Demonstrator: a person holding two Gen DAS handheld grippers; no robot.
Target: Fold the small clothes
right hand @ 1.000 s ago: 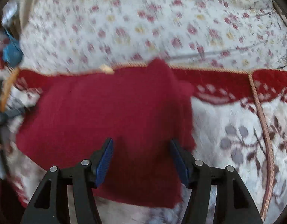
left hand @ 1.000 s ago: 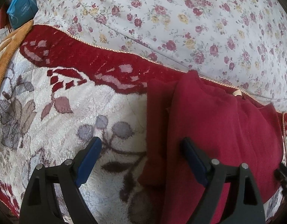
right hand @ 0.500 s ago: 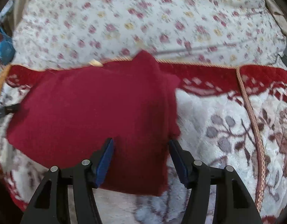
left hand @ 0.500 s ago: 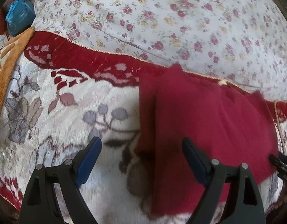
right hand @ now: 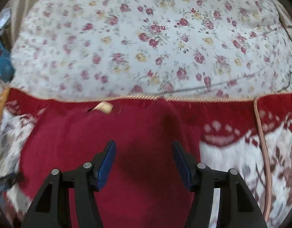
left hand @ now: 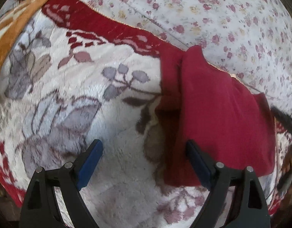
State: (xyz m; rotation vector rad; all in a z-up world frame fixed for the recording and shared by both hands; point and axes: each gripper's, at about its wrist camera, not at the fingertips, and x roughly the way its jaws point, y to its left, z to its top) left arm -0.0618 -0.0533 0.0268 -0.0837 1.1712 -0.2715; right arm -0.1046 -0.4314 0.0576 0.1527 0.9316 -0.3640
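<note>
both tongs apart, dark red fleece garment released

left gripper has drifted left onto the plush floral blanket; right gripper has closed in over the garment, suggesting another fold.

Dark red knit garment, lying flat and folded into a rough rectangle with a sleeve layer tucked beneath its left edge, on the plush floral blanket, its top edge, bearing a small beige tag, along the blanket's red border.
</note>
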